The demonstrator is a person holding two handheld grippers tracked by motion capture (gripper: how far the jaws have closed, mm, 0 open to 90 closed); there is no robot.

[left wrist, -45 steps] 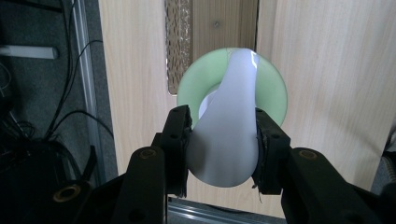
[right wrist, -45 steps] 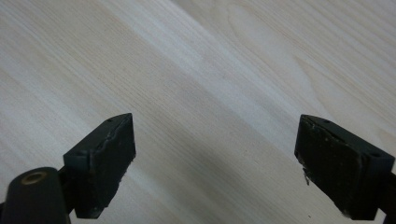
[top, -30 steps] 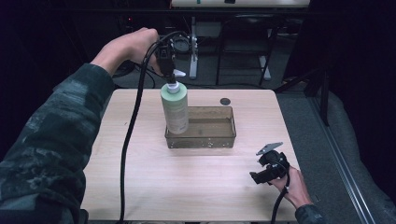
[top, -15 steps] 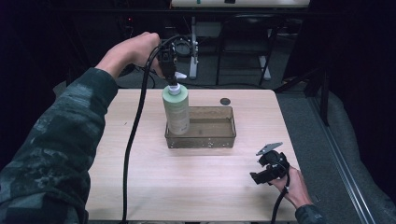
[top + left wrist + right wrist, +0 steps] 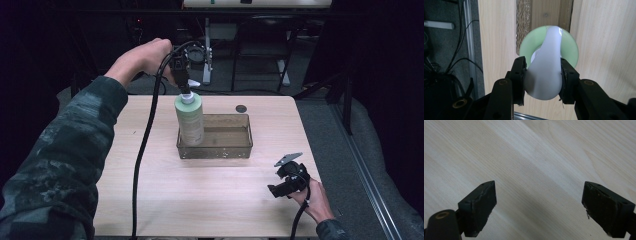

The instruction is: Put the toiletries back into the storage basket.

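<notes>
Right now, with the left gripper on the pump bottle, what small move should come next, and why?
Probably open the left gripper and lift away: the green pump bottle already stands upright in the clear tray, pump head clamped.

A pale wooden table (image 5: pixel 210 195) stands on grey floor (image 5: pixel 350 150), dark room behind.

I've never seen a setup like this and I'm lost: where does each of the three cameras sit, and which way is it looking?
High view: above the person's side, looking forward and down on the table; both forearms and both tongs show.
Left gripper view: rides the left tongs, looking straight down onto the pump bottle; its two black jaws clamp the white pump head.
Right gripper view: rides the right tongs, facing bare tabletop; its jaws stand wide apart.
Shared: the high and left gripper views both show the bottle standing in the clear tray.
</notes>
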